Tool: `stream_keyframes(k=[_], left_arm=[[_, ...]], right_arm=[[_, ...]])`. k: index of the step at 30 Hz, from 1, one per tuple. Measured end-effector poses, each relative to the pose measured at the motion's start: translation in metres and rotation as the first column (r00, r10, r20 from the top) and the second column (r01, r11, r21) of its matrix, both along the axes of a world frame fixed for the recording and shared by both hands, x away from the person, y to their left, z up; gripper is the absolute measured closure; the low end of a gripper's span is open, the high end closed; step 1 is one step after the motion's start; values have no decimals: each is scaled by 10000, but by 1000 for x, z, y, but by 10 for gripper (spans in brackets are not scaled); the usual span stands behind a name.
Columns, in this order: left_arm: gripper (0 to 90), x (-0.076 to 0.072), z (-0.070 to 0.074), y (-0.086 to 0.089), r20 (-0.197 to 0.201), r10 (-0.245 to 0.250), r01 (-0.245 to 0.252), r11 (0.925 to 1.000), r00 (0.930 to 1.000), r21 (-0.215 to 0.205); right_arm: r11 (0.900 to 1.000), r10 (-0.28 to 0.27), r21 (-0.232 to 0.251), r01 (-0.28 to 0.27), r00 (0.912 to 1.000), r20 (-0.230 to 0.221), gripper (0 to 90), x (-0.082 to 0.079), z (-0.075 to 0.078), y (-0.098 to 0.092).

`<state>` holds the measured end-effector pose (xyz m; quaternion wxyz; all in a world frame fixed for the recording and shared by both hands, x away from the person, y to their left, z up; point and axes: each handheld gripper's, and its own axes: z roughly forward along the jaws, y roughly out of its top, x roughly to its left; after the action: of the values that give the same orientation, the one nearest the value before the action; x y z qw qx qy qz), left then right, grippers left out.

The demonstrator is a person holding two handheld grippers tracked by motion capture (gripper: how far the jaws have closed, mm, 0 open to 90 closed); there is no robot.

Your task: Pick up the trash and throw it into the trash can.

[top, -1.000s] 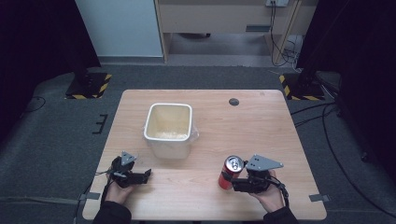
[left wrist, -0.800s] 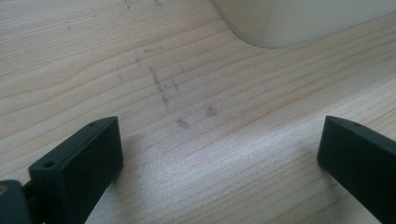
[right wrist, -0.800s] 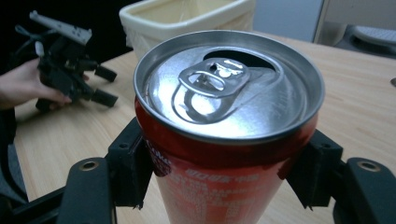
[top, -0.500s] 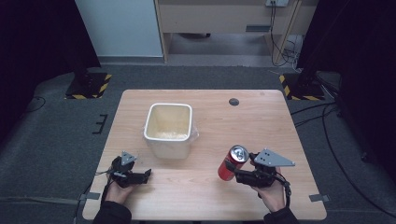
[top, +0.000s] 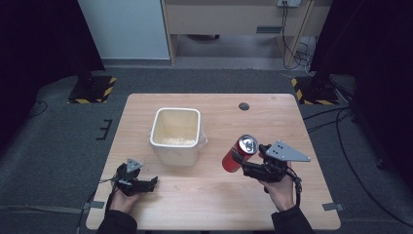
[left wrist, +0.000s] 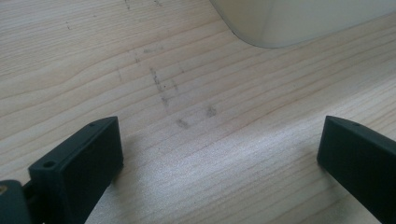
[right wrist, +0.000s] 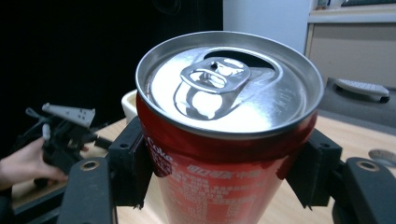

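A: Can (right wrist: 224, 140), red, opened: clamped between right gripper (top: 249, 165) jaws, lifted off table (top: 219, 204), tilted toward tub (top: 176, 135), probably for dropping in.

B: Left gripper (top: 141, 184): jaws apart, empty, resting near tub's front corner. Tub contents unclear.

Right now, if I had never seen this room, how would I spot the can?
Start at the wooden table and its white bin near the middle. Look to the right of the bin, where the right gripper holds the can off the table, tilted. It is the one red thing here, with a silver top already opened.
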<state>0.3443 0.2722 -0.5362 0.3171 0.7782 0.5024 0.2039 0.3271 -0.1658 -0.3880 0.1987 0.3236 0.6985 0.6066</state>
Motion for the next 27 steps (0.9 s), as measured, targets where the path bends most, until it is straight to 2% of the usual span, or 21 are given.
stream_keyframes(k=[8, 14, 23, 27], left_arm=[[0, 0, 0, 0, 1, -12, 12, 10000, 10000, 5], [0, 0, 0, 0, 2, -23, 23, 10000, 10000, 4], [0, 0, 0, 0, 0, -20, 20, 10000, 10000, 2], [0, 1, 0, 0, -2, -22, 22, 10000, 10000, 4]], right_arm=[[9993, -162, 345, 152, 9994, 307, 335, 15, 16, 16], [9992, -259, 309, 241, 9978, 608, 336, 27, 29, 29], [9980, -394, 530, 358, 9970, 674, 336, 42, 37, 47], [9981, -373, 512, 333, 9962, 790, 336, 51, 45, 64]])
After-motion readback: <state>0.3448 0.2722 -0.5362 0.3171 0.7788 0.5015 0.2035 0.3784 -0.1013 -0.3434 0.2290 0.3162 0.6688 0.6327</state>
